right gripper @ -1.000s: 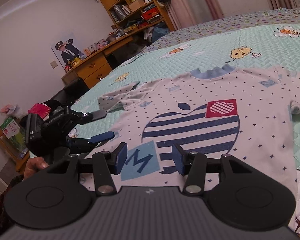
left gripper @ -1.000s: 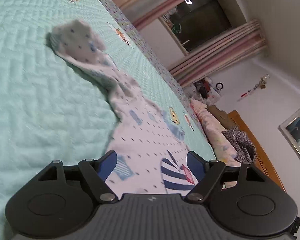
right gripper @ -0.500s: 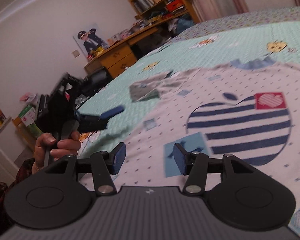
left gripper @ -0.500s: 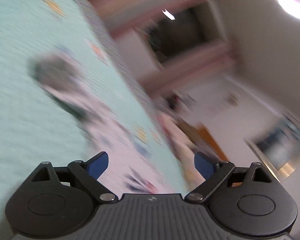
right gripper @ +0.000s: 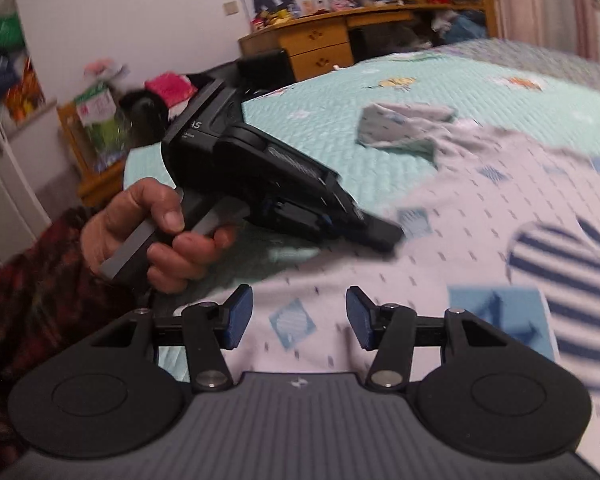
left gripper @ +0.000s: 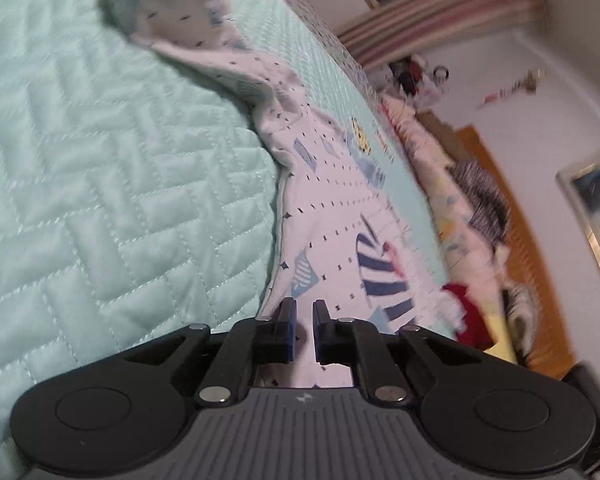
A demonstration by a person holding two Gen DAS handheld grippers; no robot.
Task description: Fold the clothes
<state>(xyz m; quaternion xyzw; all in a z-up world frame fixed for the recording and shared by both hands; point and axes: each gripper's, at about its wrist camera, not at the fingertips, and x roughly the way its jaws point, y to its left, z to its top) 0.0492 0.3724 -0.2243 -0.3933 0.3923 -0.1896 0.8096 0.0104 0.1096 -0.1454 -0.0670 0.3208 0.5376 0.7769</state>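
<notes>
A white T-shirt [left gripper: 332,216] with small dark marks, pale blue patches and a navy striped print lies spread on the mint quilted bedspread [left gripper: 100,184]. Its sleeve [left gripper: 180,12] trails off toward the far side. My left gripper [left gripper: 304,332] is shut on the shirt's near hem, with cloth between the narrow jaws. In the right wrist view the shirt [right gripper: 480,240] fills the right half, and the left gripper [right gripper: 376,236] shows pinching its edge, held by a hand [right gripper: 156,236]. My right gripper [right gripper: 296,316] is open and empty just above the shirt's hem.
A wooden desk [right gripper: 324,44] with drawers and cluttered shelves stands past the bed's far side. Bags and boxes [right gripper: 100,120] crowd the floor at the left. Pillows and folded bedding [left gripper: 468,216] line the wooden headboard [left gripper: 516,240].
My left gripper has dropped to the shirt's hem and closed on it; it was open. My right gripper has swung left along the hem and stays open.
</notes>
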